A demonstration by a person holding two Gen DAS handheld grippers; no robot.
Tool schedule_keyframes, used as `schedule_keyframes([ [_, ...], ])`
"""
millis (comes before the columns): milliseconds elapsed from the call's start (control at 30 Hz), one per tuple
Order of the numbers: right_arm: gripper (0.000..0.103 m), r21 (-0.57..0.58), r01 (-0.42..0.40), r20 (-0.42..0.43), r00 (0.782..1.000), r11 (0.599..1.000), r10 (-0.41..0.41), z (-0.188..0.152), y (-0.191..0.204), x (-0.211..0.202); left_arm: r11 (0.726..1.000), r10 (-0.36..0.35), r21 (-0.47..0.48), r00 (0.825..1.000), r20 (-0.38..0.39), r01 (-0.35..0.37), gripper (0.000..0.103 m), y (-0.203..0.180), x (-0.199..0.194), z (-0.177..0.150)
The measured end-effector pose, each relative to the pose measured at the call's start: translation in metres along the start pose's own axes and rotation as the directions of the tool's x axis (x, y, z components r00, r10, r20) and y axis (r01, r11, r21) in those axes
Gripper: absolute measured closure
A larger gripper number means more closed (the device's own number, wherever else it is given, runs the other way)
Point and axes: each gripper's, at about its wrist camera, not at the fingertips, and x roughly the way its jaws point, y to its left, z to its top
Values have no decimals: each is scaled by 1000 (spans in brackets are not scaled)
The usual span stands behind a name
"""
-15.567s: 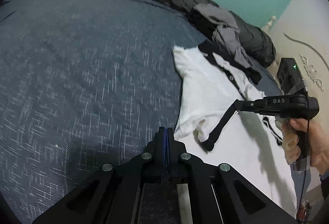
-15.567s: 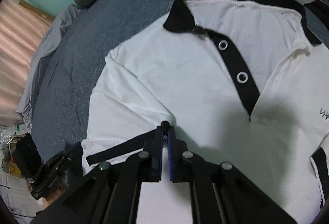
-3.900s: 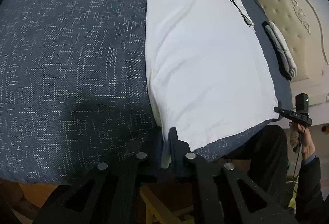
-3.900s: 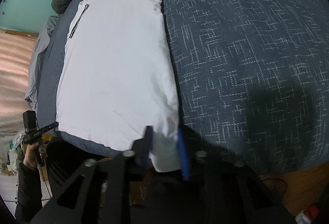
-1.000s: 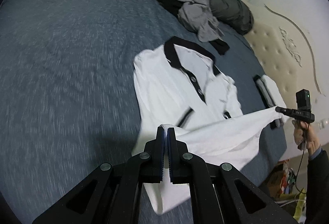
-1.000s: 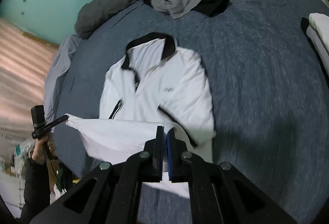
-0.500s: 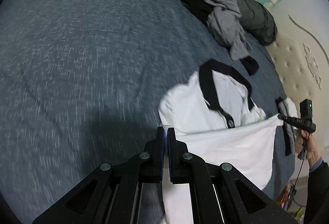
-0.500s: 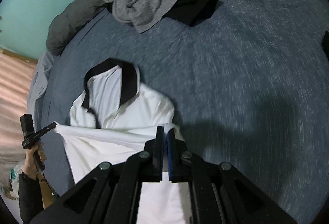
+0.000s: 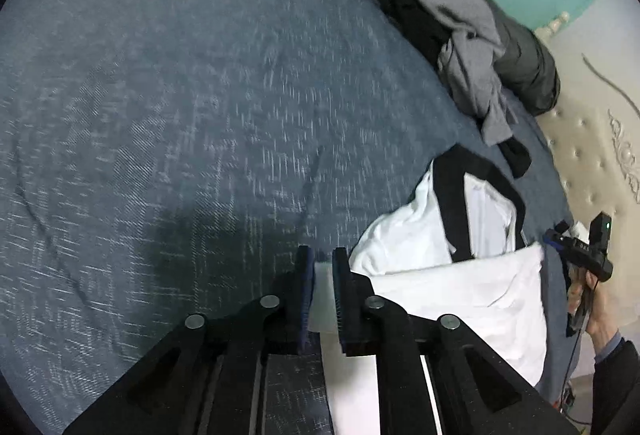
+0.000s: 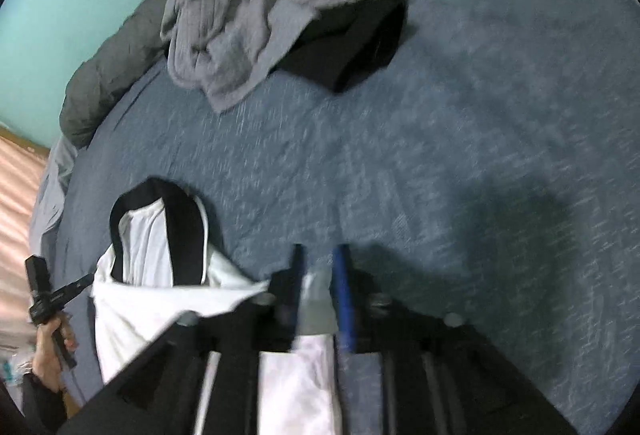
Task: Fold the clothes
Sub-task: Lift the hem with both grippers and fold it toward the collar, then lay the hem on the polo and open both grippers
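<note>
The white polo shirt lay on the blue bedspread, its bottom half brought up over the chest so the hem edge sat just below the black collar: 1 lengthwise fold looked done, with any further fold and tidying left to do. The grey garment and the black garment near the far edge of the bed were not yet folded. The left gripper and the right gripper each stood slightly spread, with a hem corner lying loose between the jaws, which had just been opening. Half a second before, both were pinched shut on those corners and the hem lay lower on the shirt.
</note>
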Motion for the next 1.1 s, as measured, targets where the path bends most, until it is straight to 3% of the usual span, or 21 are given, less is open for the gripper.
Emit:
schedule_keyframes([
  [33, 65, 0, 0, 28, 1000, 1000, 0, 1, -2, -6, 1000, -1, 3, 1000, 24, 1, 73, 0, -8, -2],
  [67, 58, -5, 2, 47, 999, 1000, -2, 0, -4, -12, 1000, -3, 7, 999, 48, 2, 67, -1, -17, -3],
  [133, 58, -40, -3, 72, 997, 999, 6, -4, -3, -24, 1000, -10, 29, 997, 79, 7, 67, -4, -32, -9],
  [233, 58, -195, -19, 75, 997, 981, 34, -26, 10, -38, 989, 1, 147, 996, 84, -14, 67, -17, -48, -29],
  [333, 58, -333, -41, 56, 996, 942, 63, -59, 23, -41, 951, 28, 305, 998, 53, -43, 67, -38, -46, -54],
  [400, 58, -421, 0, 28, 1000, 907, 13, -79, 34, -29, 924, 89, 372, 996, 23, -91, 67, -47, -34, -64],
  [567, 60, -458, 48, -3, 998, 888, -55, -90, 44, 2, 935, 82, 350, 996, -46, -60, 67, -50, -5, -65],
  [667, 62, -452, 77, 2, 996, 889, -85, -80, 46, 15, 925, 103, 373, 994, -47, -78, 67, -53, 6, -56],
  [933, 69, -340, 177, 123, 982, 924, -143, -23, 41, 28, 953, 133, 266, 989, 58, -144, 67, -35, 10, -7],
  [1100, 69, -284, 157, 174, 979, 946, -110, 1, 32, 17, 980, 108, 158, 989, 100, -123, 67, -16, 1, 14],
])
